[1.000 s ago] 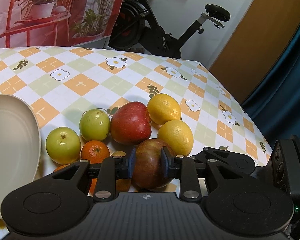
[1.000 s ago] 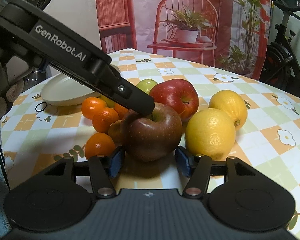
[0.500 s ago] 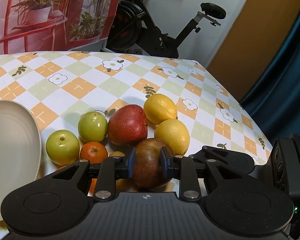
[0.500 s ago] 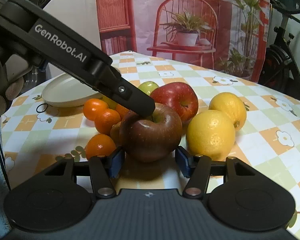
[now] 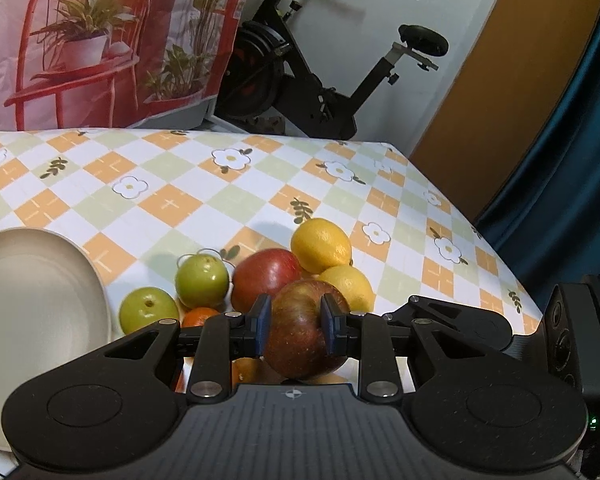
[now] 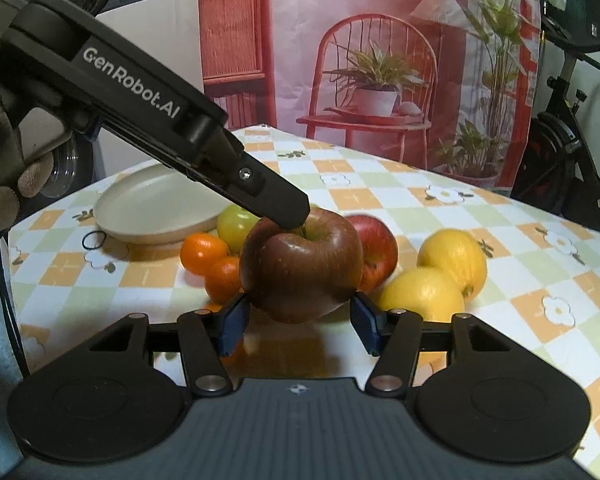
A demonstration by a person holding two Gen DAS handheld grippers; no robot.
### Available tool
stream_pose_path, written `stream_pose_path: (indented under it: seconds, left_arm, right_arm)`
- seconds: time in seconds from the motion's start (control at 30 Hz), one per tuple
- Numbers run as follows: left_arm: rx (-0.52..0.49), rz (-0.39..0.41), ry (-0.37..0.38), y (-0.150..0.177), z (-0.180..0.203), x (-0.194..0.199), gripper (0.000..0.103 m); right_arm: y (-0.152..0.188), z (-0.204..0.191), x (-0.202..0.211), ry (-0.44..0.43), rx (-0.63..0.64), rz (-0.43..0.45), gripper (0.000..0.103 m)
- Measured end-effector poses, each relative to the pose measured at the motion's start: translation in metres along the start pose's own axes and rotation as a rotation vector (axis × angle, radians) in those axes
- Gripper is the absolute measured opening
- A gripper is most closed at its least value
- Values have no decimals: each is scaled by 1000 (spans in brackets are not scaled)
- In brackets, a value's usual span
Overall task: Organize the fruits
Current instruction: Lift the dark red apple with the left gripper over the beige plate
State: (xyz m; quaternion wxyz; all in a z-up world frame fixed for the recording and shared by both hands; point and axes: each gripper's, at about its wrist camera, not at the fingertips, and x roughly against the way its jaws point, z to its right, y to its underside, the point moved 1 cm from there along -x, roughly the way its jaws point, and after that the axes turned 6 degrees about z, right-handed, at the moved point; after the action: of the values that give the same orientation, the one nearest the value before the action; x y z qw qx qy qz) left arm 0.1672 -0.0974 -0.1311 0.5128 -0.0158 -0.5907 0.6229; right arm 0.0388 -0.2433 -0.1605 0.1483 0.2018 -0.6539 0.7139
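Glossy smooth dark apple [image 5: 306, 328]; matt black plastic tool [image 5: 294, 326]; glossy tablecloth [image 5: 172, 200]; matt plate [image 6: 156, 210].

Warm, fairly dim indoor light falls from above, leaving soft shadows under the fruit on the tablecloth [image 5: 172, 204]. The apple [image 6: 300, 264] carries small dull highlights and looks slightly smeared. Fisheye bending curves the room around the tablecloth; corners go dark. The backdrop [image 6: 380, 60] beyond it looks soft and grainy.
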Motion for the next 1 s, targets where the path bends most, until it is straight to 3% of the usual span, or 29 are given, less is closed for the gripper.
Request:
stream_pose_path:
  seconds: [0.53, 1.0]
  left_arm:
    - [49, 36, -58, -5, -35, 34, 29]
    - [154, 115, -152, -12, -96, 74, 29]
  right_arm:
    - [-31, -32, -24, -59, 58, -19, 58]
    - [-74, -83, -82, -168, 144, -34, 58]
